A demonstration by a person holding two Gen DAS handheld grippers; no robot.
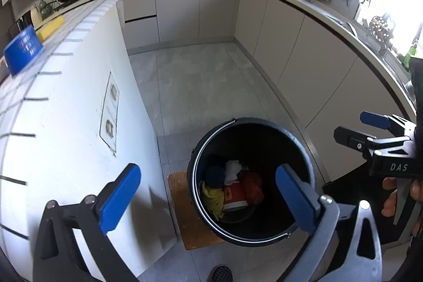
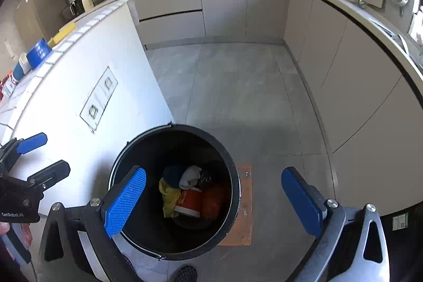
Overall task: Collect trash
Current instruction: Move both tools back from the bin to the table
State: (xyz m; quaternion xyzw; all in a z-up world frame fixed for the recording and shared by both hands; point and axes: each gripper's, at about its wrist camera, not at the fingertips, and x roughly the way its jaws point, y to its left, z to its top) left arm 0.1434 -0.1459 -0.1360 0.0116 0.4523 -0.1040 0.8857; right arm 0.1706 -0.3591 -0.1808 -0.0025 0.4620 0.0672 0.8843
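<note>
Black bin [image 1: 251,235] at lower centre holds the trash [image 1: 232,192]; both the left gripper [image 1: 208,198] and right gripper [image 2: 214,198] hang jaws apart and empty, so a careless swing could tip it.

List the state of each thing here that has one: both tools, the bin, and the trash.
left tool: open, nothing between its pads
right tool: open, holds nothing
bin: upright, no lid, on a wooden board
red cup: on its side inside the bin
white wad: crumpled, in the bin
</note>
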